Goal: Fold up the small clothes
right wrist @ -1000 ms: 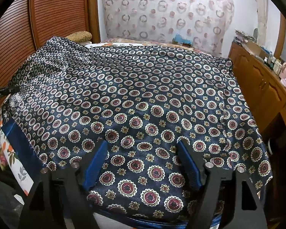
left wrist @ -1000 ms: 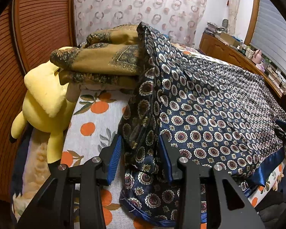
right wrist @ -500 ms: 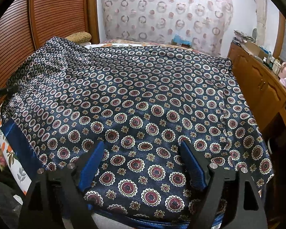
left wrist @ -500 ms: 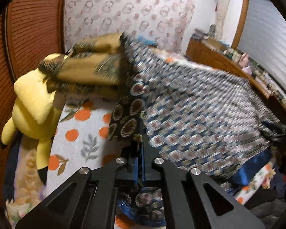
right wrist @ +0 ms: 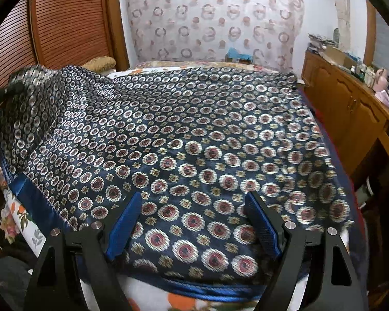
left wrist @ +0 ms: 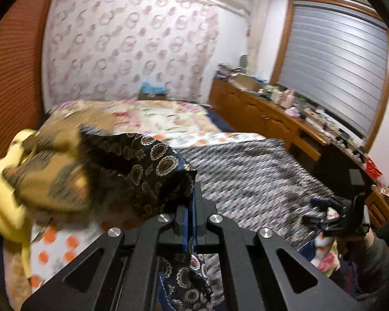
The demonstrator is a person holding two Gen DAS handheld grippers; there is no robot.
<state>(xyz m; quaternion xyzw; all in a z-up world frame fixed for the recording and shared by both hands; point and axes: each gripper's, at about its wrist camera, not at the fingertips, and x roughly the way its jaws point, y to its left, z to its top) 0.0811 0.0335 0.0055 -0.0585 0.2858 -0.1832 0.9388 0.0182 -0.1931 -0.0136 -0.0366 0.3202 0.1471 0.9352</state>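
Two views show one large navy satin cloth printed with red-and-white medallions. From the left wrist, the left tool (left wrist: 192,216) is clamped tight on a corner of that navy satin cloth (left wrist: 153,171) — the fabric is pinched between the blue pads, bunches up above them and hangs in a fold below. The rest of the cloth spreads, blurred, across the bed with the orange-and-flower sheet (left wrist: 168,119). Left of the raised corner lie a mustard patterned fabric (left wrist: 54,171) and a yellow plush toy (left wrist: 5,202). At the far right the right tool (left wrist: 334,215) shows as a dark shape over the cloth's near edge, with a grey sleeve (left wrist: 376,259) behind it.

From the right wrist, the right tool (right wrist: 194,223) hovers with its jaws spread wide — nothing is between them. Under it the cloth (right wrist: 194,134) lies flat on the bed (right wrist: 168,300), its blue hem along the near edge. Its far left corner is lifted, and the dark tip of the left tool (right wrist: 2,93) is at it. A wooden cabinet (right wrist: 355,119) runs along the right.
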